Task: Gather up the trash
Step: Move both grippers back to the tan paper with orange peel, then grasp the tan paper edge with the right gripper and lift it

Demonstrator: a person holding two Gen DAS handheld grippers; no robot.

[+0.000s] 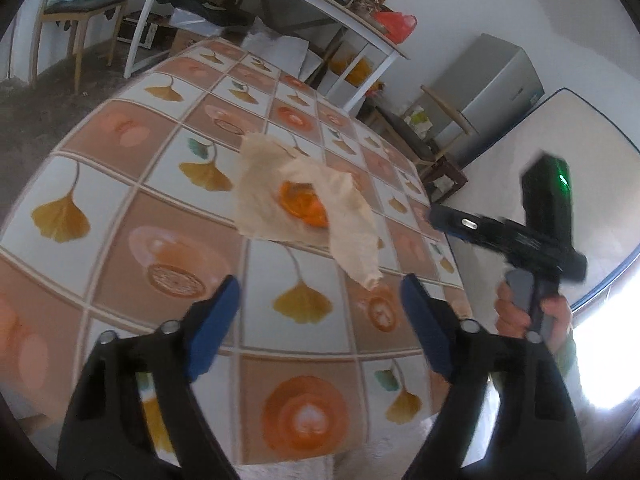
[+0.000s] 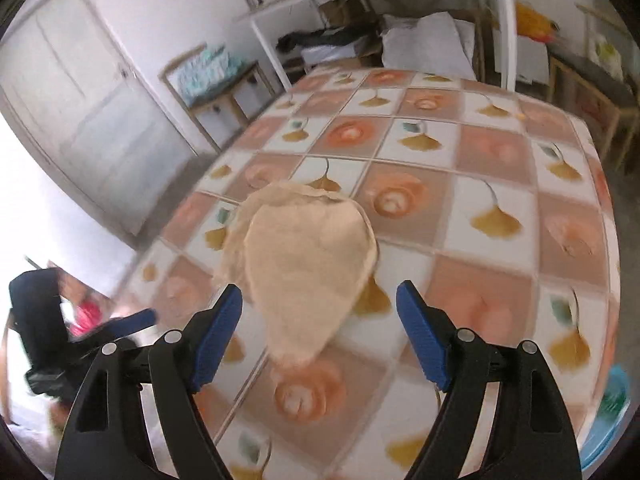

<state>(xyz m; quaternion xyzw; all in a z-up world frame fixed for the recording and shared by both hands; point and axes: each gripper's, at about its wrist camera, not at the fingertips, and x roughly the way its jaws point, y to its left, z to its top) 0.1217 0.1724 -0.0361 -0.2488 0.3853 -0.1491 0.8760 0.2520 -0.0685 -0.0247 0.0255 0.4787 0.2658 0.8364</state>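
My left gripper (image 1: 320, 300) points down at a slant, its blue pads spread wide with nothing pressed between them. My right gripper (image 2: 320, 306) tilts down more steeply (its jaws just as wide, also gripping nothing), and my right hand (image 1: 528, 316) is wrapped around its handle.

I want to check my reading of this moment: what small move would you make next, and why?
Probably ease the left gripper forward and down over the tissue. Its jaws stand open and empty, and the crumpled tissue lies loose on the table just ahead of them. The right gripper is open and empty too.
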